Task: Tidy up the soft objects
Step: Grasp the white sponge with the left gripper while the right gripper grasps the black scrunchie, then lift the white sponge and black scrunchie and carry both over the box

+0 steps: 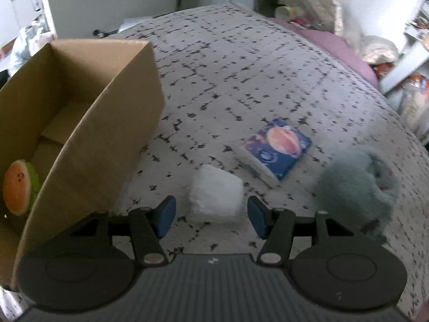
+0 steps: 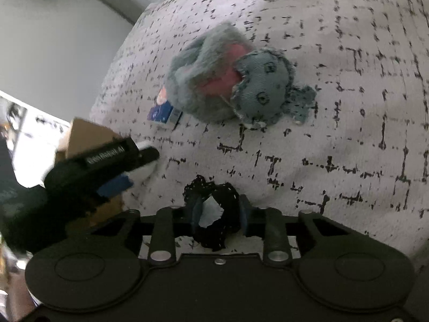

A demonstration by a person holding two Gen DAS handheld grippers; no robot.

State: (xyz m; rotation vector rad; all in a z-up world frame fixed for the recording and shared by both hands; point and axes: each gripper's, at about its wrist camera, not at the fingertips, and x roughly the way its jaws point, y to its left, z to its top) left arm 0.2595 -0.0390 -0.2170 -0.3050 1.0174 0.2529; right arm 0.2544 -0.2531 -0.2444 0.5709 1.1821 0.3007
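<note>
My left gripper [image 1: 212,218] stands open around a white puffy soft thing [image 1: 215,193] on the patterned bedspread [image 1: 241,67]; a gap shows at each blue pad. An open cardboard box [image 1: 115,134] sits to its left, with a watermelon-slice plush [image 1: 17,187] inside. My right gripper [image 2: 218,213] is shut on a black lace-edged soft thing [image 2: 219,196] with a pale blue patch. Ahead of it lie a grey furry plush [image 2: 198,80] with pink inside and a denim fish-shaped plush [image 2: 265,86]. The left gripper [image 2: 134,169] shows at the left of the right wrist view.
A blue printed packet [image 1: 278,151] lies between the white thing and the grey furry plush [image 1: 354,187]. A purple sheet edge [image 1: 335,43] and cluttered shelves [image 1: 308,0] border the bed's far right. The bedspread drops off at the left in the right wrist view.
</note>
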